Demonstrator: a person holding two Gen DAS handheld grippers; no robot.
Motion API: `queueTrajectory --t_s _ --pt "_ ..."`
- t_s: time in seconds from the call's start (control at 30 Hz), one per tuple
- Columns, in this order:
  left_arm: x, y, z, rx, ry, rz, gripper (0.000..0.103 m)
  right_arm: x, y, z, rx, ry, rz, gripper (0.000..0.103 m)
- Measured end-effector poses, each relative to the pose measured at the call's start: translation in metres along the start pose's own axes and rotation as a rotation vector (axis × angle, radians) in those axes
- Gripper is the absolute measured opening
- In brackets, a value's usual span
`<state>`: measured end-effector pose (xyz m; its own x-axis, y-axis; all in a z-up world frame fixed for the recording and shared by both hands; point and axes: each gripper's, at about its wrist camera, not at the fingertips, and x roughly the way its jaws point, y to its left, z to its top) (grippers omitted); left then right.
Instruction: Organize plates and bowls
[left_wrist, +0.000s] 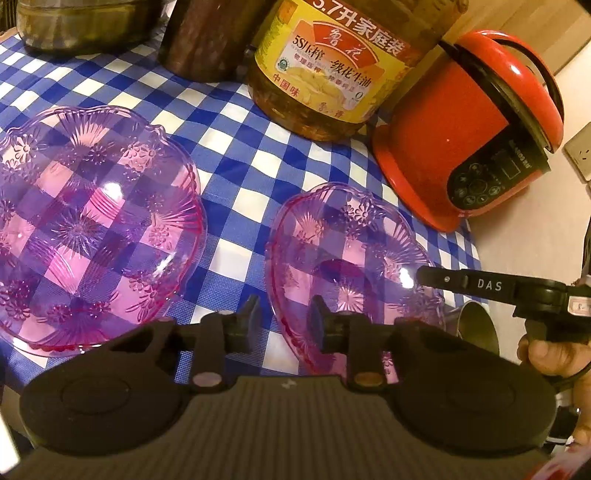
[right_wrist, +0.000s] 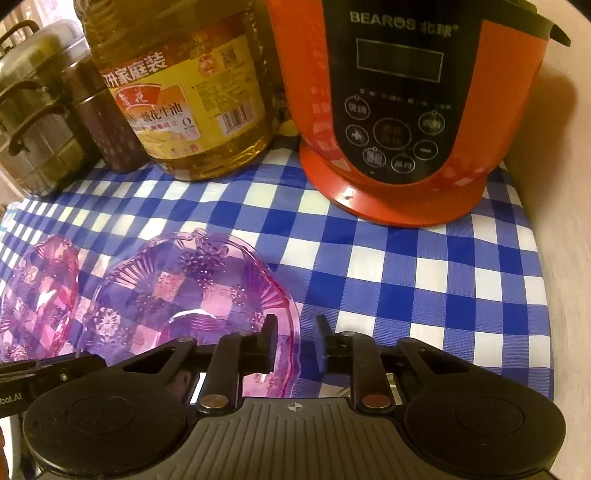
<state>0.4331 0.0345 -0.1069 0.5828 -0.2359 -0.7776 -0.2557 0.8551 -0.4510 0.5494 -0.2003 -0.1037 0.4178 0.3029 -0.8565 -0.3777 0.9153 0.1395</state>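
Two pink bowls, the smaller bowl (left_wrist: 354, 266) beside the larger bowl (left_wrist: 92, 221) on the checked surface (left_wrist: 236, 155), and I have both hand-held grippers, left (left_wrist: 284, 314) and right (right_wrist: 295, 332), narrowed astride the smaller one's opposite rims, seemingly to lift it for stacking.

The counter (right_wrist: 424, 266) is covered in a blue-and-white check. Two bowls are seen in translucent pink-purple plastic, the larger bowl (left_wrist: 92, 229) and the smaller bowl (left_wrist: 351, 266) both moulded with flower and fan-ray patterns, the check showing through them. The oil jug (right_wrist: 184, 107) is amber, wrapped in a yellow label with a red panel. The rice cooker (right_wrist: 406, 110) is coloured red-orange, fitted with a black control panel. Each tool (right_wrist: 295, 328) is finished in black.
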Motion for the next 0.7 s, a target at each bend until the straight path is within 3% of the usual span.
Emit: queueTrajectory --t_s 0.13,0.3,0.7 --pt "0.002 0.001 0.0 0.0 0.008 -0.002 0.017 0.001 0.0 0.0 0.005 -0.001 0.017 0.012" --pt "0.003 0.001 -0.001 0.01 0.017 0.001 0.01 0.0 0.002 0.0 0.009 -0.005 0.013 0.011" --pt "-0.028 -0.004 0.006 0.054 -0.03 0.0 0.01 -0.028 0.014 -0.002 0.007 -0.036 0.025 0.011"
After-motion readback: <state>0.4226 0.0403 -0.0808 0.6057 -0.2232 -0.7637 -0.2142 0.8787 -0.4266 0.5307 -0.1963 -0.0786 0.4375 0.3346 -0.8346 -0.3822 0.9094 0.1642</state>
